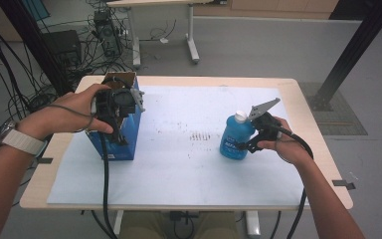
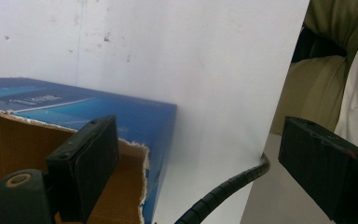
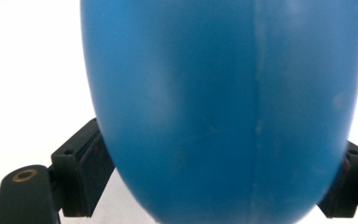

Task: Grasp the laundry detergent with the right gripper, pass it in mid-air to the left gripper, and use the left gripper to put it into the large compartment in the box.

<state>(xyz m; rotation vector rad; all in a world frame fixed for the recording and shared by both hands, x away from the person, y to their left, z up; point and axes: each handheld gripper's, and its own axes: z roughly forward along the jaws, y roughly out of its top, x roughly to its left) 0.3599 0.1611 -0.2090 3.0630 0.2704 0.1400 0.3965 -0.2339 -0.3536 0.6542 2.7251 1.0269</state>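
Observation:
A blue cardboard box [image 1: 132, 130] with a torn, open top stands at the table's left side; its brown inside [image 2: 9, 140] and blue wall [image 2: 140, 119] appear in the left gripper view. My left gripper [image 1: 120, 136] hangs over the box's near corner with jaws wide open [image 2: 200, 135], one over the opening and one outside the wall. On the right stands an upright blue bottle [image 1: 234, 138] with a white cap [image 1: 239, 117]. My right gripper [image 1: 244, 146] clasps its lower body from the right, a jaw on each side of the blue plastic [image 3: 223, 107].
A white sheet [image 1: 189, 164] covers most of the wooden table [image 1: 324, 149]. The left gripper's cable [image 1: 104, 189] drops over the front edge. Beyond the table are floor cables [image 1: 15, 74], another desk's legs [image 1: 193, 45] and a black post [image 1: 353, 47].

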